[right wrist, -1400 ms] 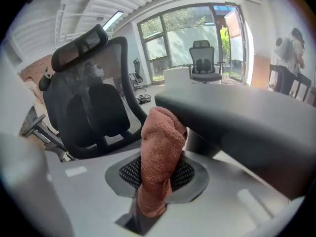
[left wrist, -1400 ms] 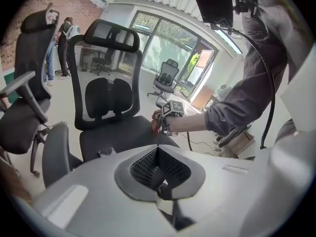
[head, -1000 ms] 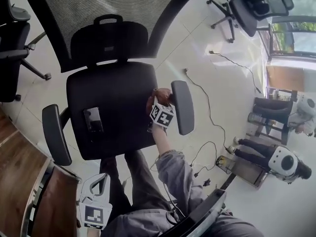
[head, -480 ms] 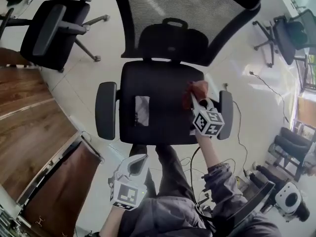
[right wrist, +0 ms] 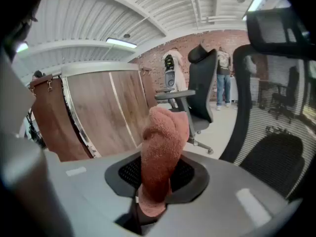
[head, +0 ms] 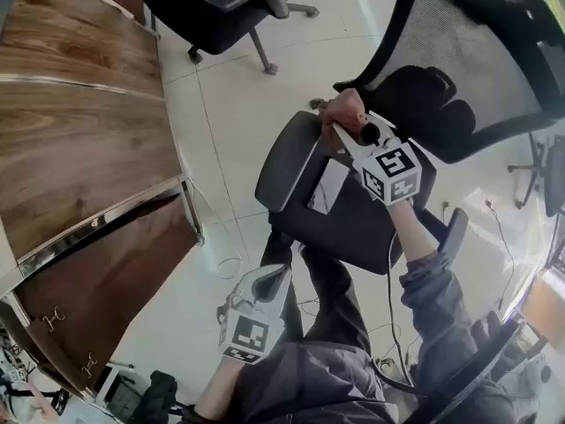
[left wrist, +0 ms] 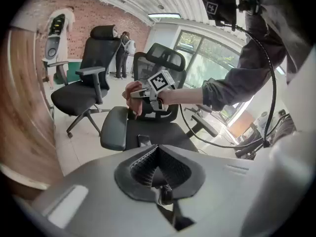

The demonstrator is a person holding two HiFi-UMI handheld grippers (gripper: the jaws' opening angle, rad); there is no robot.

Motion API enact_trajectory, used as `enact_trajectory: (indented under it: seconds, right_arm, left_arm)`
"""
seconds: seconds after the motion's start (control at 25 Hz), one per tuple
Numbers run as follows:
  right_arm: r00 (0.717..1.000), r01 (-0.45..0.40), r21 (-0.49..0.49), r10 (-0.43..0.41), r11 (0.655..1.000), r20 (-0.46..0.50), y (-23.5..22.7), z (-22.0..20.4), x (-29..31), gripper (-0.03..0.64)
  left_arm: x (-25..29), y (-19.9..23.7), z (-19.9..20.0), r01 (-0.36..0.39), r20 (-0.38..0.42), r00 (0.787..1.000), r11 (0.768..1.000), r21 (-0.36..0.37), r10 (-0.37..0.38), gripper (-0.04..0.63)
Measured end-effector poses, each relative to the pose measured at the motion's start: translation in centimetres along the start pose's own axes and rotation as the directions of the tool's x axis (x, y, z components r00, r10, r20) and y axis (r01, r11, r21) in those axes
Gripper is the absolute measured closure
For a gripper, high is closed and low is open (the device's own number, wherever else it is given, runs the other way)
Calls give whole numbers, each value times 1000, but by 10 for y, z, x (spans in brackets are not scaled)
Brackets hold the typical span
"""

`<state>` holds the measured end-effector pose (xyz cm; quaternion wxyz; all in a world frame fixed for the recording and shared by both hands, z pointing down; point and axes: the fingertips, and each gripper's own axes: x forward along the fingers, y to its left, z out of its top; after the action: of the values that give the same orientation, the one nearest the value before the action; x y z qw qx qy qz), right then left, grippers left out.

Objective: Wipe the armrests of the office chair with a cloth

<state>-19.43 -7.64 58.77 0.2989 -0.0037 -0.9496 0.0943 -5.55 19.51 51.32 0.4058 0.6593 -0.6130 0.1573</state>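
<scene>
The black office chair's seat (head: 366,223) lies under my right arm, its mesh back (head: 477,51) at the upper right. Its grey left armrest (head: 284,162) (left wrist: 113,128) stands beside the seat, the right armrest (head: 452,228) on the other side. My right gripper (head: 342,124) is shut on a pink-brown terry cloth (head: 346,106) (right wrist: 162,147) at the rear end of the left armrest; whether it touches I cannot tell. My left gripper (head: 269,283) (left wrist: 157,168) hangs low by my legs, shut and holding nothing.
A flat phone-like object (head: 330,185) lies on the seat. A wooden cabinet (head: 79,148) fills the left. Another office chair (head: 221,7) stands beyond. Cables (head: 388,272) trail on the floor. People stand far back by the brick wall (left wrist: 123,46).
My right gripper has carried the cloth from the chair's right armrest across the seat to the left armrest. The head view has swung left. The left gripper has stayed low.
</scene>
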Motion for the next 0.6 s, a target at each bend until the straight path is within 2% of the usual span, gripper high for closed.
enact_trajectory:
  seconds: [0.12,0.28,0.6]
  right_arm:
    - [997,-58,-72,54,996,-58,31,5,33,523]
    - [984,-168,-132,158,977,-87,94,0,36,523]
    - [927,-353,7,351,935,-129,229,-41,-11,523]
  left_arm:
    - [-9,9,-16,-10,-5,1000,999,-34,10,583]
    - [-11,23,-15,-10,3,1000,1000,-25,10,581]
    - [-23,61,-4,-27,32,999,999,-21,28,583]
